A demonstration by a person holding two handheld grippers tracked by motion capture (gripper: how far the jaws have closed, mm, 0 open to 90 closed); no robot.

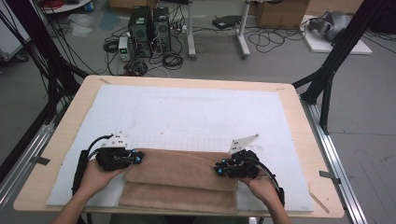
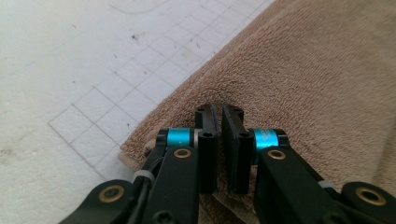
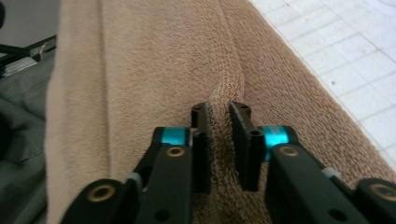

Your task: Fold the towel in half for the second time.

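A tan towel [image 1: 182, 179] lies folded along the near edge of the white foam mat [image 1: 187, 107], its upper layer doubled over the lower one. My left gripper [image 1: 139, 157] is at the towel's left end. In the left gripper view its jaws [image 2: 219, 112] stand nearly together, pinching a crease of the towel [image 2: 303, 70]. My right gripper [image 1: 218, 169] is at the towel's right end. In the right gripper view it [image 3: 219, 109] is shut on a raised ridge of the towel [image 3: 163, 60]. Both hands rest low on the table.
The mat carries a faint drawn grid [image 2: 116, 98] and covers most of the wooden table [image 1: 60, 140]. Black frame posts [image 1: 336, 56] stand at the table's far corners. Computer towers [image 1: 149, 30] and cables lie on the floor beyond.
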